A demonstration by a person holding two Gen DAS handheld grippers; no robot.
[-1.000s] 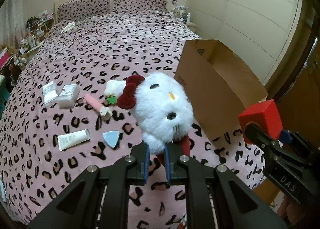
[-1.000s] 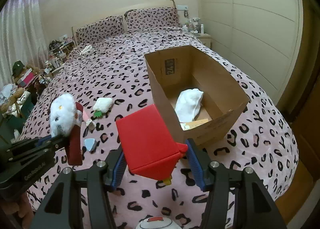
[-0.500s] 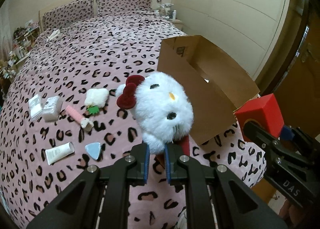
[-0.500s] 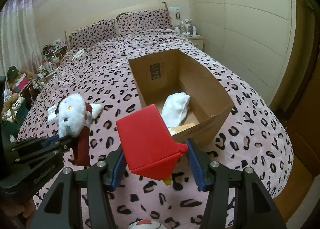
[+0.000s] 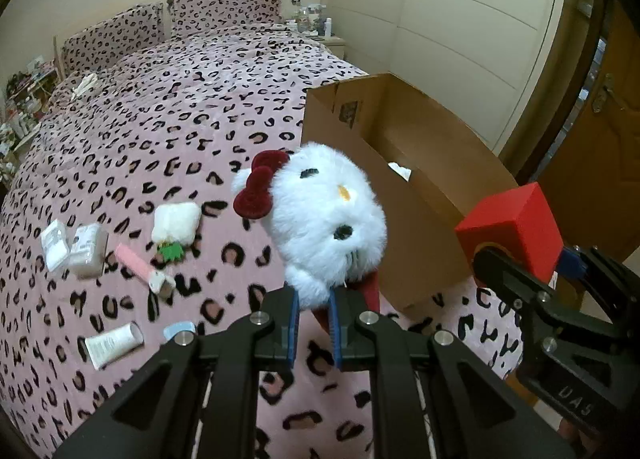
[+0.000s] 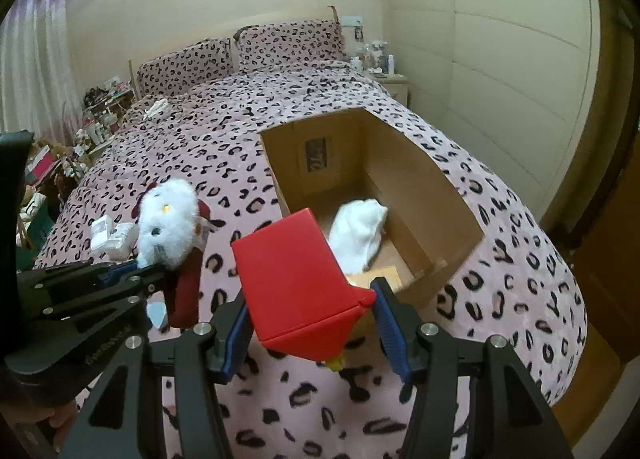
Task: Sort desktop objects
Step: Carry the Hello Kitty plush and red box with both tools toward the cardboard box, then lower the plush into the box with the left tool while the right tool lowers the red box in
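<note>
Big bed (image 5: 168, 131) with a pink leopard-print blanket carries everything here, two matching pillows (image 5: 172, 25) up at the head end. An open cardboard box (image 5: 424, 195) sits near the bed's right edge toward the foot, and the right wrist view shows a white cloth-looking bundle (image 6: 360, 233) lying on its floor plus something flat and tan beside it, can't tell what. The left gripper (image 5: 313, 323) is clamped tight on the bottom of a fluffy white Hello Kitty plush (image 5: 328, 215) with a dark red bow, so the plush is up off the blanket, just beside the box's near long wall. The right gripper (image 6: 316, 323) has its jaws partway apart and pressed onto both sides of a red cube (image 6: 298, 279), held tilted with a corner pointing down, in front of the box's near corner; there's a bit of yellow poking out underneath. Loose stuff on the blanket toward the left edge: a small white pillow-shaped plush (image 5: 177, 223) with a green tag, two white packets (image 5: 74, 245) touching each other, a pink tube (image 5: 144, 269), a white tube (image 5: 114, 343) and a little light blue piece (image 5: 179, 329) just beside it.
</note>
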